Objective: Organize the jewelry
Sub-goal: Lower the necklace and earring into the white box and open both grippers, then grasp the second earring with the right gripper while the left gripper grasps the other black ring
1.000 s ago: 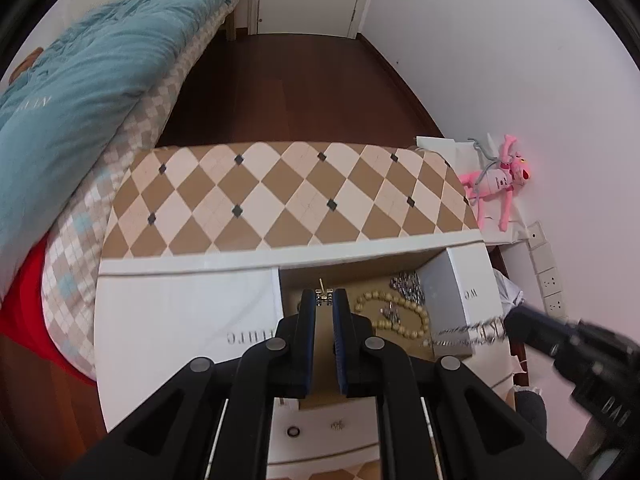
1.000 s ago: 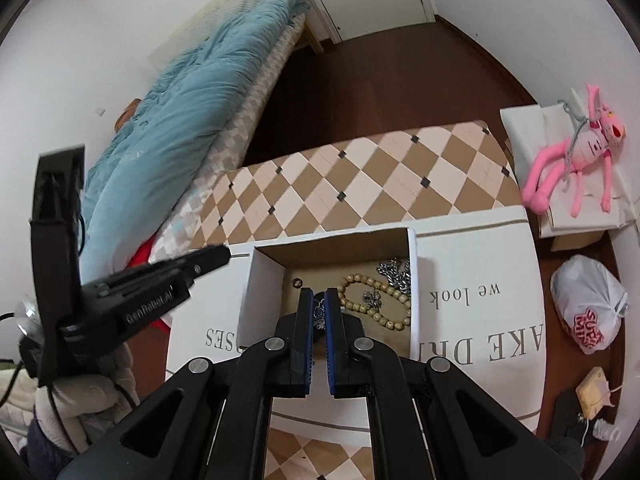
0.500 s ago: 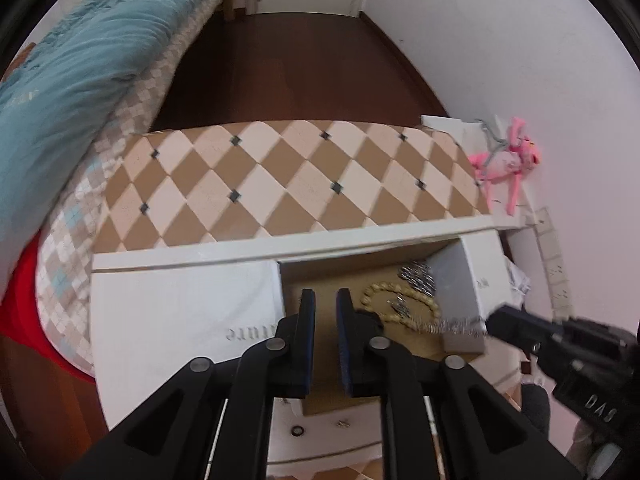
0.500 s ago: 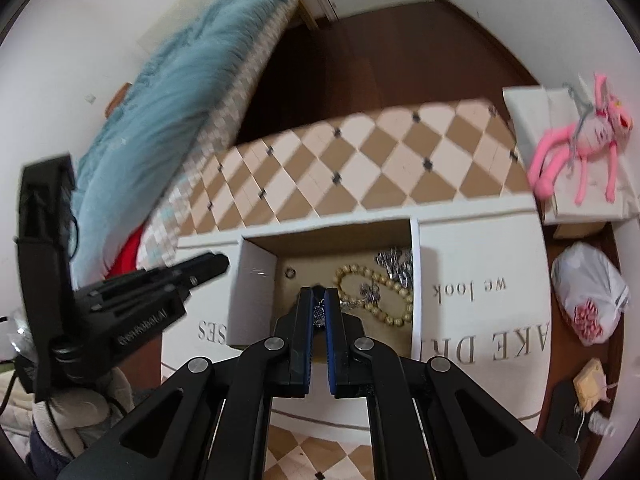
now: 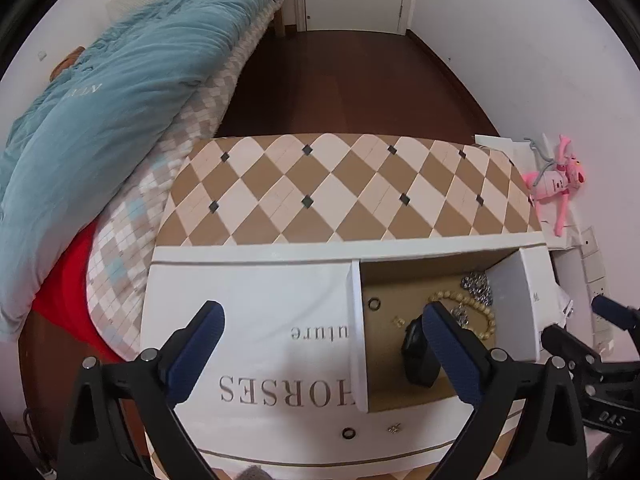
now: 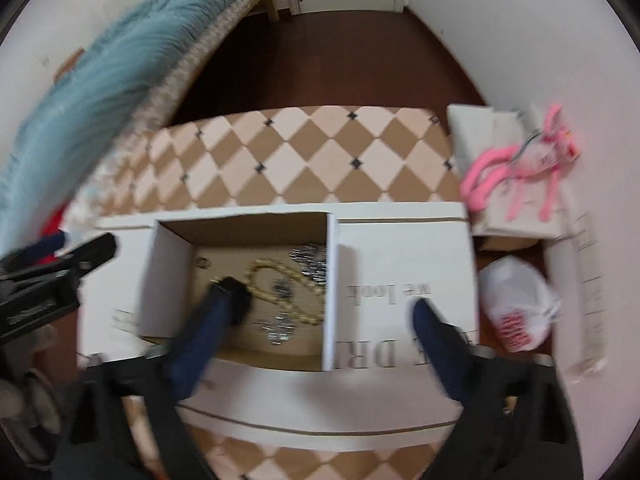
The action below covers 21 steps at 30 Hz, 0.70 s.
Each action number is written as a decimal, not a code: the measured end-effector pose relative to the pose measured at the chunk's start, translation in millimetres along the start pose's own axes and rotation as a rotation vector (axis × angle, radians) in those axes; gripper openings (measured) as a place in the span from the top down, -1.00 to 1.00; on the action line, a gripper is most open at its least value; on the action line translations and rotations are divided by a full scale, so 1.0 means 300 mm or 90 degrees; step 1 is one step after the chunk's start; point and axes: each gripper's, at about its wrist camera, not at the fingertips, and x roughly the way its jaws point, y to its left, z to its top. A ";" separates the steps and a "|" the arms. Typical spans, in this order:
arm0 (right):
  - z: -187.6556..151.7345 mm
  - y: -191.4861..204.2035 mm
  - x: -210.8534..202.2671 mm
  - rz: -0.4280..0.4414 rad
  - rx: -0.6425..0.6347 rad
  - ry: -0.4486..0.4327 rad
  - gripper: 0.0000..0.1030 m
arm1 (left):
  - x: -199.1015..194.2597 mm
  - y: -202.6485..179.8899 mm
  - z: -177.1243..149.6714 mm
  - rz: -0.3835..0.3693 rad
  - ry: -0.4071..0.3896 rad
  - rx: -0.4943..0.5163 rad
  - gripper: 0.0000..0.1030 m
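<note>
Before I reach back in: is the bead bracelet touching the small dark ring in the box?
Apart. The left wrist view shows the bead bracelet toward the right of the box, the small dark ring near its left wall, with bare cardboard floor between them.

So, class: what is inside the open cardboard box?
Inside the box: a beaded bracelet, silver chain jewelry, a small ring, a tiny gold piece and a dark object. The left tongs cover part of the floor.

We hold our left gripper [image 5: 320, 332] with its jaws spread wide, nothing between its blue pads [image 5: 196, 356]. Our right gripper [image 6: 324, 312] is spread wide too and holds nothing, though its view is blurred.
</note>
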 end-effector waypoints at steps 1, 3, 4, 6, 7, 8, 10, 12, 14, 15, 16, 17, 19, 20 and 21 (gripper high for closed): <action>-0.009 0.007 0.005 -0.014 -0.006 -0.001 -0.94 | 0.000 0.000 -0.010 0.002 0.000 0.000 -0.97; -0.020 0.019 0.013 -0.032 -0.018 -0.001 -0.94 | -0.001 -0.003 -0.034 0.007 0.000 0.000 -0.97; -0.026 0.023 0.015 -0.040 -0.021 -0.002 -0.94 | -0.005 -0.003 -0.043 0.010 -0.001 -0.001 -0.97; -0.036 0.025 0.015 -0.043 -0.021 -0.004 -0.94 | -0.019 -0.005 -0.055 0.012 -0.007 -0.004 -0.97; -0.039 0.023 0.011 -0.040 -0.017 -0.006 -0.94 | -0.027 -0.001 -0.060 0.010 -0.011 -0.008 -0.97; -0.042 0.023 0.001 -0.041 -0.013 -0.011 -0.94 | -0.040 0.002 -0.063 0.008 -0.015 -0.011 -0.97; -0.047 0.024 -0.029 -0.040 -0.007 -0.026 -0.94 | -0.068 0.006 -0.066 0.010 -0.028 -0.016 -0.97; -0.049 0.032 -0.060 -0.035 -0.002 -0.041 -0.95 | -0.109 0.015 -0.070 0.009 -0.045 -0.020 -0.97; -0.058 0.038 -0.105 -0.030 0.001 -0.061 -0.95 | -0.150 0.022 -0.080 0.012 -0.061 -0.021 -0.97; -0.072 0.040 -0.136 -0.021 0.006 -0.077 -0.95 | -0.167 0.025 -0.090 0.013 -0.068 -0.021 -0.97; -0.086 0.045 -0.155 -0.015 0.008 -0.084 -0.95 | -0.181 0.031 -0.104 0.015 -0.073 -0.023 -0.97; -0.098 0.052 -0.166 -0.010 0.009 -0.088 -0.95 | -0.195 0.041 -0.131 0.020 -0.077 -0.028 -0.97; -0.156 0.071 -0.180 0.010 0.012 -0.094 -0.95 | -0.198 0.057 -0.179 0.036 -0.081 -0.034 -0.97; -0.176 0.074 -0.178 0.016 0.012 -0.092 -0.95 | -0.190 0.067 -0.214 0.045 -0.083 -0.033 -0.97; -0.213 0.084 -0.166 0.027 0.013 -0.091 -0.95 | -0.166 0.075 -0.255 0.060 -0.079 -0.028 -0.97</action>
